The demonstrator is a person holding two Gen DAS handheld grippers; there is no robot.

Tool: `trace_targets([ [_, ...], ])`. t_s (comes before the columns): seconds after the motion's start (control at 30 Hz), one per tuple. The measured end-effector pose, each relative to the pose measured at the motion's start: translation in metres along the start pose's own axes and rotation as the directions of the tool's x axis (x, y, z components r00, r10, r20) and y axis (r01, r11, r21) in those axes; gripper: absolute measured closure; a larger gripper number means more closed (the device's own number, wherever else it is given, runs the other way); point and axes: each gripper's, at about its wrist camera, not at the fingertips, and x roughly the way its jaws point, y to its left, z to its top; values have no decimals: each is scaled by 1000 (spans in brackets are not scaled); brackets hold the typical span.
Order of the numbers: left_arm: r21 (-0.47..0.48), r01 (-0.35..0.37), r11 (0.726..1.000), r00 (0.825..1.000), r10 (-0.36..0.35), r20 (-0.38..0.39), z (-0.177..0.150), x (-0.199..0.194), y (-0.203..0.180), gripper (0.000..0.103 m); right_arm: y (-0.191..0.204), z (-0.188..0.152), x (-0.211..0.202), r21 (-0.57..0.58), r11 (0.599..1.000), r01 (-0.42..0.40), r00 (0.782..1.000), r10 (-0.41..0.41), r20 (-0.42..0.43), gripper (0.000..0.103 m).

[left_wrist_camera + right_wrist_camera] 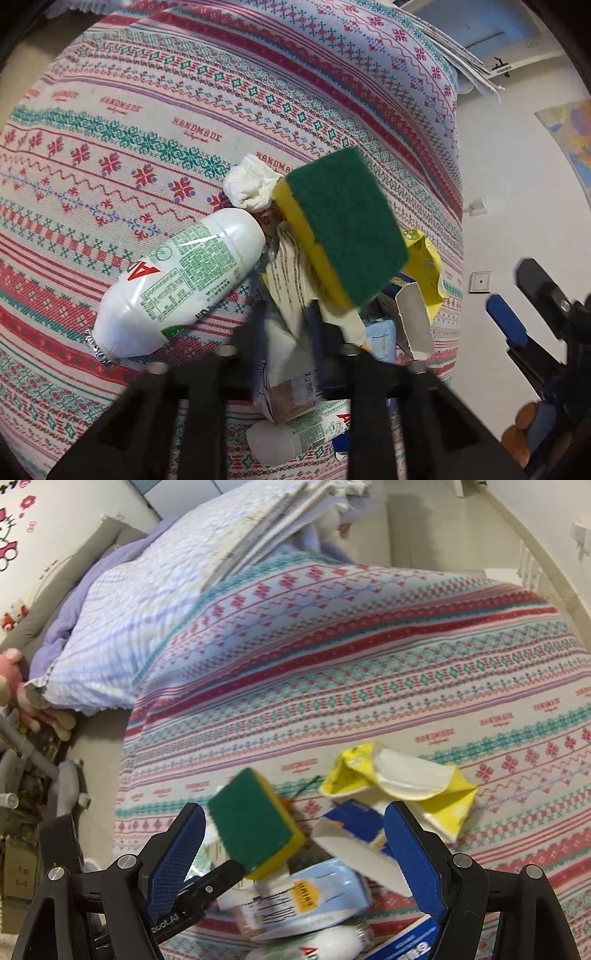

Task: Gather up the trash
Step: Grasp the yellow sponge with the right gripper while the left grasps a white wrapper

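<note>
A heap of trash lies on the patterned bed cover (pixel 147 110). It holds a green and yellow sponge (pixel 343 229) (pixel 255 827), a white tissue wad (pixel 251 184), a white bottle with a green label (pixel 173 284), a second such bottle (pixel 295 432), a torn yellow carton (pixel 399 786) and a blue and white carton (pixel 354 830). My left gripper (pixel 286 314) is shut on a cream printed paper wrapper (pixel 291 280) just under the tilted sponge. My right gripper (pixel 295 834) stands open above the heap, nothing pinched between its blue pads (pixel 181 849).
A folded striped quilt (pixel 122 627) and a stack of flat sheets (pixel 266 535) lie at the far end of the bed. White floor (pixel 517 184) runs along the bed's edge. Clutter and grey pipes (pixel 29 775) stand beside the bed, near a plush toy (pixel 11 679).
</note>
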Motion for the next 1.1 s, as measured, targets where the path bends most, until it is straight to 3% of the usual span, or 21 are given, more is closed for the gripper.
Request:
trace_targets([
  [0.23, 51, 40, 998, 999, -41, 22, -9, -36, -4, 93, -3, 6, 22, -37, 999, 24, 999, -25, -21, 19],
  [0.47, 137, -9, 991, 1000, 5, 27, -15, -77, 6, 93, 12, 4, 51, -164, 986, 37, 998, -45, -43, 19],
  [0.6, 121, -15, 993, 1000, 15, -5, -18, -87, 26, 93, 23, 2, 59, -211, 977, 16, 998, -26, -48, 19],
  [0.8, 101, -29, 994, 997, 22, 72, -14, -129, 54, 93, 30, 2, 70, -218, 976, -1, 998, -13, -64, 19],
  [0.97, 72, -61, 996, 992, 53, 114, -10, -145, 71, 93, 29, 3, 85, -140, 988, -59, 993, 45, -106, 19],
  [1.1, 48, -64, 997, 990, 58, 125, -7, -152, 82, 93, 18, 3, 105, 48, 995, -93, 981, 100, -165, 19],
])
